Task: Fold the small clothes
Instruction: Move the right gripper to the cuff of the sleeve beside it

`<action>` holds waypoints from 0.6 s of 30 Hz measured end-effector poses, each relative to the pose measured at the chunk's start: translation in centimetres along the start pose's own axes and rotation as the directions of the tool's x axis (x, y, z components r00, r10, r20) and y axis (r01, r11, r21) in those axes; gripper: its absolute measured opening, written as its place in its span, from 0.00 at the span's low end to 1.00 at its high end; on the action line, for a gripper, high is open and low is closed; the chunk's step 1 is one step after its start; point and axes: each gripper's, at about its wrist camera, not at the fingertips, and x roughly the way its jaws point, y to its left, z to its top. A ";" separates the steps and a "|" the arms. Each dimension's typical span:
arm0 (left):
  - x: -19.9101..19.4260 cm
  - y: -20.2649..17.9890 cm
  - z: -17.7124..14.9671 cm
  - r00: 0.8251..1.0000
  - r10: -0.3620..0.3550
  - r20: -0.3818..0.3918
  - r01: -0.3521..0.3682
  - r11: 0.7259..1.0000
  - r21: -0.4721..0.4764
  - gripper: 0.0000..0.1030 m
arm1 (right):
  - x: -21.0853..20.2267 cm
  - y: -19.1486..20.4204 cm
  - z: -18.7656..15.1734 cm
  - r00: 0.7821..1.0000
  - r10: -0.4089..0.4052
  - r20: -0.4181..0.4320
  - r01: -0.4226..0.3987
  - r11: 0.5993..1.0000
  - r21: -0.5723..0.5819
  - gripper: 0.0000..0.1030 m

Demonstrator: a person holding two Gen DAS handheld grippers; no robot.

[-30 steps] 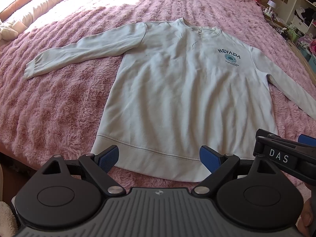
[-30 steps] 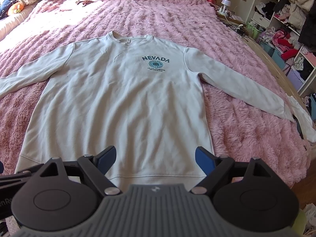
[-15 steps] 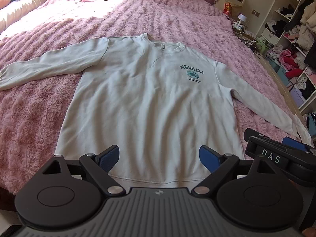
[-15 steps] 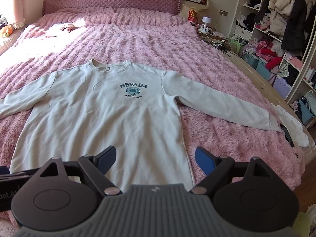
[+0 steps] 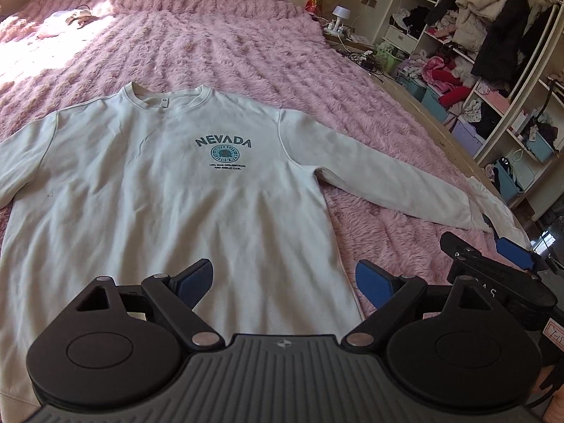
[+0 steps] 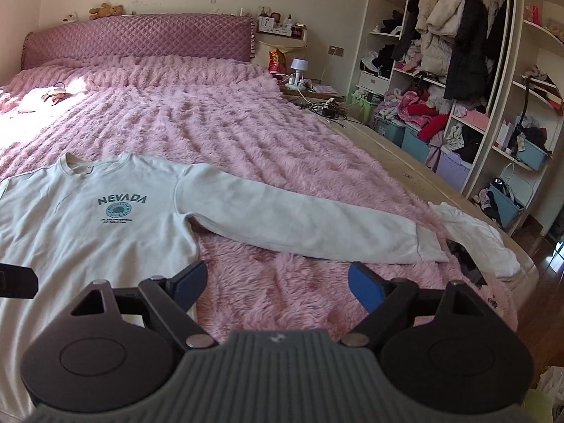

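A pale cream sweatshirt (image 5: 158,190) printed NEVADA lies flat, front up, on the pink fluffy bedspread (image 5: 218,46). Its right sleeve (image 6: 317,222) stretches out toward the bed's right edge. My left gripper (image 5: 283,280) hovers open above the sweatshirt's lower right side, nothing between its blue pads. My right gripper (image 6: 276,282) is open too, over bare bedspread just below that sleeve. In the left wrist view the right gripper (image 5: 493,264) shows at the right edge. The sweatshirt's left sleeve runs out of view.
A white garment (image 6: 472,236) lies at the bed's right edge beside the sleeve cuff. Open shelves (image 6: 476,81) crammed with clothes and bins stand to the right. A padded headboard (image 6: 141,35) and a cluttered bedside table (image 6: 303,84) are at the far end.
Both grippers have swung to the right and lifted their view; the right sleeve and the shelves now fill more of the frames. Both stayed open and empty. The sweatshirt has not moved.
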 end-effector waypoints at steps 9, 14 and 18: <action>7.2 -2.5 3.9 0.999 -0.016 -0.052 0.018 0.999 0.034 1.00 | 9.8 -10.8 0.1 0.979 -0.192 0.070 0.165 0.944 0.285 0.74; 10.7 -4.1 5.5 0.996 -0.024 -0.082 0.029 0.998 0.061 1.00 | 16.7 -15.1 -1.2 0.949 -0.313 0.033 0.273 0.873 0.405 0.67; 13.7 -4.9 6.6 0.995 -0.033 -0.094 0.040 0.997 0.073 1.00 | 20.2 -17.8 -2.1 0.932 -0.359 -0.050 0.339 0.816 0.469 0.60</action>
